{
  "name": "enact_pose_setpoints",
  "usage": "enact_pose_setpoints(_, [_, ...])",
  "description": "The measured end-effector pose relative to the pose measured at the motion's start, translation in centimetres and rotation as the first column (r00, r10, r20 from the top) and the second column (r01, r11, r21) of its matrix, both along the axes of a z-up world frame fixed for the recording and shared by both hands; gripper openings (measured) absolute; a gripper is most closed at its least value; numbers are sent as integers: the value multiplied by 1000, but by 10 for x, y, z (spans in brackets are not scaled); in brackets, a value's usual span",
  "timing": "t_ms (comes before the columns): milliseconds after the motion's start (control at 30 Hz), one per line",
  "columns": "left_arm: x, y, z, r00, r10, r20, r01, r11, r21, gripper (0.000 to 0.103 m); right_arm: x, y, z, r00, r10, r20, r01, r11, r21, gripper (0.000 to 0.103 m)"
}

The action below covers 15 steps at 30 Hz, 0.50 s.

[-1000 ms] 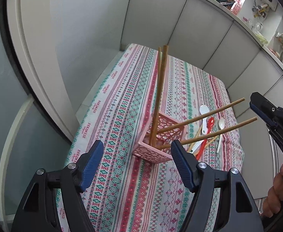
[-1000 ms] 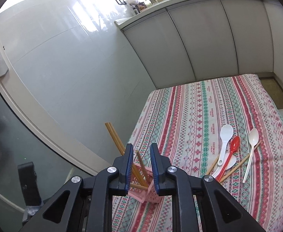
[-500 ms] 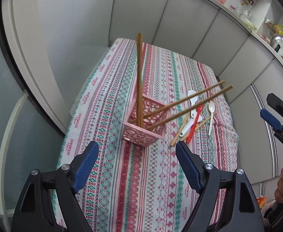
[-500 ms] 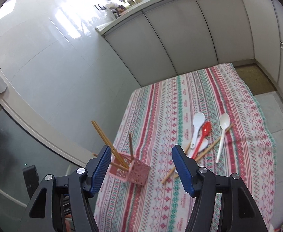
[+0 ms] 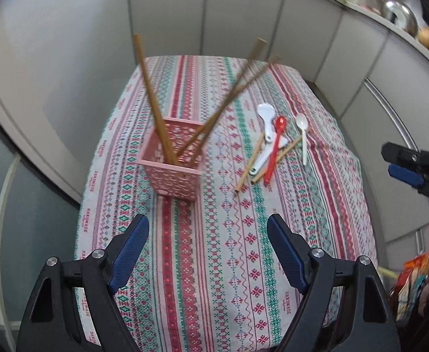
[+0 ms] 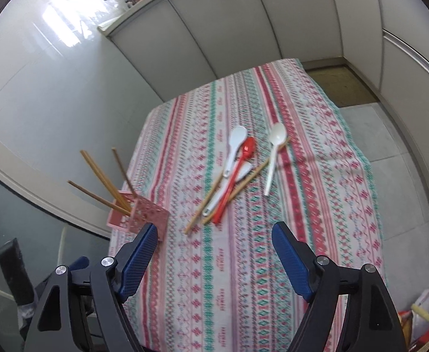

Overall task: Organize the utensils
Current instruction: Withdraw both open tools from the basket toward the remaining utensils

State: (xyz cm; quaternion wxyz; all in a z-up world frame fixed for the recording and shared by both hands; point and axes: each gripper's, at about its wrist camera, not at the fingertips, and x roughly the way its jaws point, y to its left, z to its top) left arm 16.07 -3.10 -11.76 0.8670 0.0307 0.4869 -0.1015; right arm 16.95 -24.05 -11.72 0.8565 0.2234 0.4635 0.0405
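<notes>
A pink lattice basket [image 5: 173, 164] stands on the striped tablecloth [image 5: 214, 264] with several wooden chopsticks [image 5: 153, 99] leaning in it; it also shows in the right wrist view [image 6: 144, 214]. To its right lie two loose chopsticks [image 5: 248, 167], a red spoon [image 5: 274, 146] and white spoons [image 5: 265, 117]; these show in the right wrist view too, with the red spoon [image 6: 238, 173] and a white spoon [image 6: 274, 152]. My left gripper [image 5: 207, 252] is open and empty, above the cloth short of the basket. My right gripper [image 6: 214, 261] is open and empty; it shows at the right edge in the left wrist view [image 5: 405, 164].
Grey cabinet panels [image 6: 243, 29] wall the table at the back and right. A glass door and frame [image 5: 23, 161] stand at the left. Bags [image 5: 411, 287] lie on the floor at the right.
My right gripper let go of a chopstick into the basket, opened wide and drew back. Both grippers pulled away and the view swung toward the loose utensils.
</notes>
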Motion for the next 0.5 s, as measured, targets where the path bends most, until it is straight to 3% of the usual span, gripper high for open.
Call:
enact_pose_setpoints(167, [-6, -28, -12, 995, -98, -8, 98, 994, 57, 85, -7, -17, -21, 998, -22, -52, 22, 1000, -1, 83])
enact_pose_setpoints(500, [3, -95, -22, 963, -268, -41, 270, 960, 80, 85, -4, -69, -66, 969, -157, -189, 156, 988, -19, 83])
